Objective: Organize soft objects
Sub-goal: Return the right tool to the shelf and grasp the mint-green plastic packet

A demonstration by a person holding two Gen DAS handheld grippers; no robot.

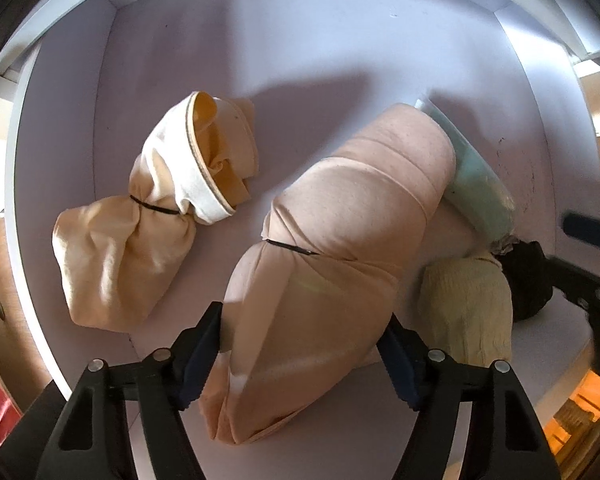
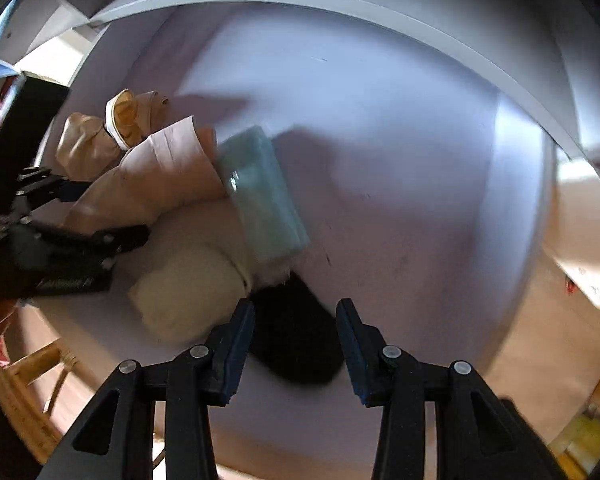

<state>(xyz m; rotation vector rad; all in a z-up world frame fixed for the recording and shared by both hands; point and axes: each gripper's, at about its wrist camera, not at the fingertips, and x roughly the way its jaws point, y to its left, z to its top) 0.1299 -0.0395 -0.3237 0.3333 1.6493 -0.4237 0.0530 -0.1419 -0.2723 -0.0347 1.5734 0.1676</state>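
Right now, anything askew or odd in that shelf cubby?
Yes: the pink roll lies diagonally, overlapping the mint-green package and cream roll. The left hand-held gripper straddles its near end. Nothing looks damaged.
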